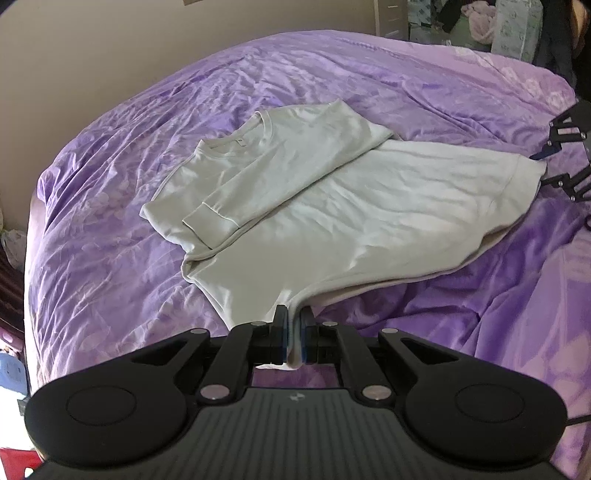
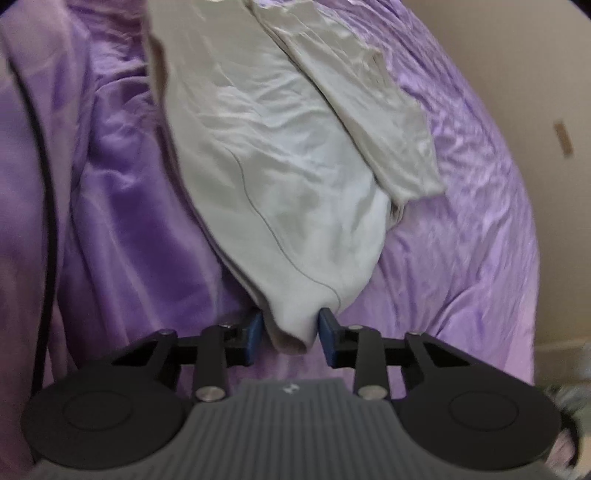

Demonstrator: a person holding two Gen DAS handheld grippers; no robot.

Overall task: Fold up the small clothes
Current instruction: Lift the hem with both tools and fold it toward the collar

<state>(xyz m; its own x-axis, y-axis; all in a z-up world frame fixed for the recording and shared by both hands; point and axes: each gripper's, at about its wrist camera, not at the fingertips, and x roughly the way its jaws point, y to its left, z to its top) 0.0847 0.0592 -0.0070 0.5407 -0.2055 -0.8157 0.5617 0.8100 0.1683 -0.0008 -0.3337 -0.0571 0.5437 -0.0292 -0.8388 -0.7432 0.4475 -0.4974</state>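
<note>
A pale grey-green long-sleeved sweatshirt point(image 1: 332, 192) lies flat on a purple bedspread point(image 1: 110, 240), collar at the far left, with one sleeve folded across its chest. My left gripper point(image 1: 291, 314) is shut on a near corner of the hem, and the cloth rises off the bed there. At the right edge, my right gripper point(image 1: 541, 169) meets the other hem corner. In the right wrist view, the right gripper point(image 2: 290, 321) has a bunched fold of the sweatshirt point(image 2: 280, 155) between its blue pads, which press on it from both sides.
The purple bedspread point(image 2: 461, 240) is wrinkled all around the garment. A beige wall point(image 1: 92, 55) stands behind the bed. Clutter and patterned fabric point(image 1: 513, 26) sit past the far right corner. A black cable point(image 2: 48, 221) runs down the left side of the right wrist view.
</note>
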